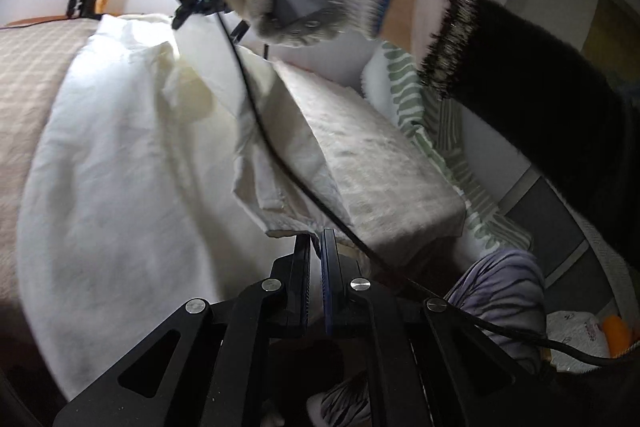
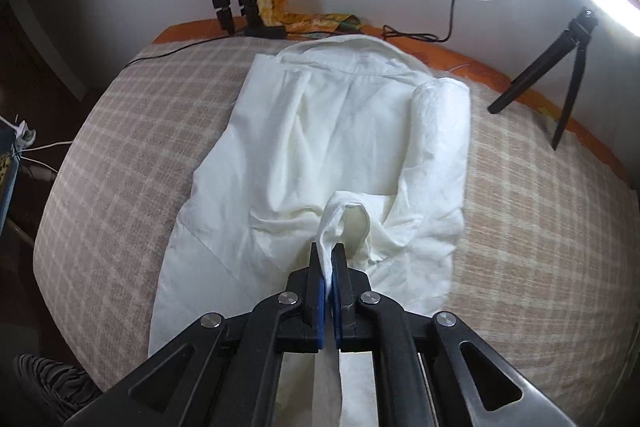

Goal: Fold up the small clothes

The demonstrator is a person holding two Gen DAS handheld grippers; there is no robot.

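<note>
A: Fingers (image 2: 313,269) of the right gripper (image 2: 327,259) are clamped on a bunched sleeve cuff (image 2: 340,219) of the white shirt (image 2: 280,131); the left gripper (image 1: 316,247) is closed, and whether it pinches cloth cannot be told.

B: Location of the garment?

A: Spread on the checked bed cover (image 2: 540,227), collar far, hem near; one side panel already lies rolled inward.

B: Progress estimate?

A: Early to middle; the sleeve is being brought across; lengthwise folds and the final halving appear not yet done.
</note>
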